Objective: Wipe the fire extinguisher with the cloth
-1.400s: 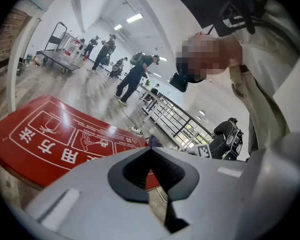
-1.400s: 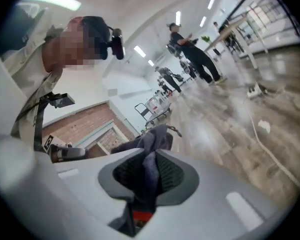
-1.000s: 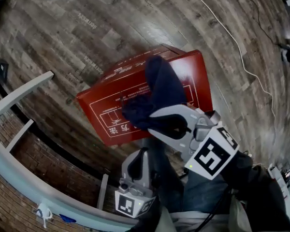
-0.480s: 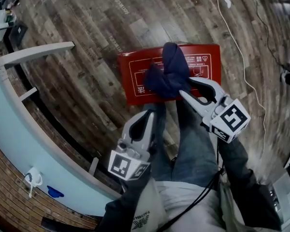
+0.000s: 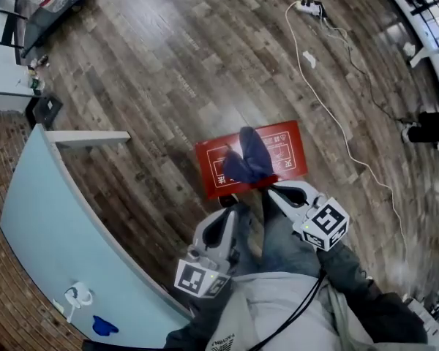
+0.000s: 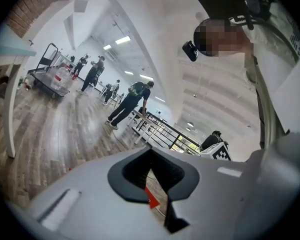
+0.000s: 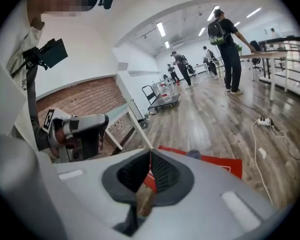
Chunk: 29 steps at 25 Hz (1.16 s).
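Wood-plank floor (image 5: 168, 86), grey-brown, in an open hall. One red flat rectangular fire extinguisher box (image 5: 287, 152) lies flat on it, white-printed face up, just ahead of the person's legs. One dark blue cloth (image 5: 249, 159) sits bunched on the middle of that face. Two grippers, both on the near side of the box. Right gripper (image 5: 273, 190): tips just beside the cloth; jaws have just been closing and are now together, nothing between them. Left gripper (image 5: 231, 209): jaws together, empty. One white cable (image 5: 336, 115) trails right of the box.
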Motion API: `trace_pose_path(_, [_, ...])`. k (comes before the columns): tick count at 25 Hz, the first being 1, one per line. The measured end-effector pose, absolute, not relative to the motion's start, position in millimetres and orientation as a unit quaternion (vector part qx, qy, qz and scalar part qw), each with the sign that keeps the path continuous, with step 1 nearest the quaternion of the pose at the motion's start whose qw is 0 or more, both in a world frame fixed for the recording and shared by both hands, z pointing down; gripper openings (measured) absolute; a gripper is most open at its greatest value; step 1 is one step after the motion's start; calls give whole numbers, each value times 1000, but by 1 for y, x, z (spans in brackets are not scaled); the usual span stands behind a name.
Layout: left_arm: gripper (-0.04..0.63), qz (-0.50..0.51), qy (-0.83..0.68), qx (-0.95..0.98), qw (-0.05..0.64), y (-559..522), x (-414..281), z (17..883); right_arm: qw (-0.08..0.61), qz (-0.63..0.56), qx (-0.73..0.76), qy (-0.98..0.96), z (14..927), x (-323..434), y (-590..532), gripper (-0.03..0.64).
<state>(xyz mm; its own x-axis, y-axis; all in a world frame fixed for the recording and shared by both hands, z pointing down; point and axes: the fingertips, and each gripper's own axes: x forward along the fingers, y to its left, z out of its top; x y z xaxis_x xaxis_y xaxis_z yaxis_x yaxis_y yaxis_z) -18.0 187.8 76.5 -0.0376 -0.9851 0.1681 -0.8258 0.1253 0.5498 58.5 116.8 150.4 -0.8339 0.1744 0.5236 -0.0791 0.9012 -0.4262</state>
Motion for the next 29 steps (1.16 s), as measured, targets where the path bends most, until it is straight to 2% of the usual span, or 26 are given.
trace_pose_path(1, [6, -154, -702, 647, 256, 193, -17, 62, 289, 215, -21, -932, 139, 64, 122, 2])
trace_pose_path(7, [6, -142, -691, 670, 231, 221, -10, -5, 302, 167, 11, -938, 84, 90, 153, 2])
trace_pose_path(12, [6, -127, -692, 683, 199, 212, -11, -41, 285, 172, 22, -943, 58, 90, 150, 2])
trace_pose_path(18, [6, -120, -696, 680, 195, 195, 11, -55, 257, 144, 3, -956, 28, 79, 127, 2])
trace_pose_path(29, [6, -105, -698, 684, 184, 145, 34, -58, 257, 107, -37, -960, 17, 91, 89, 2])
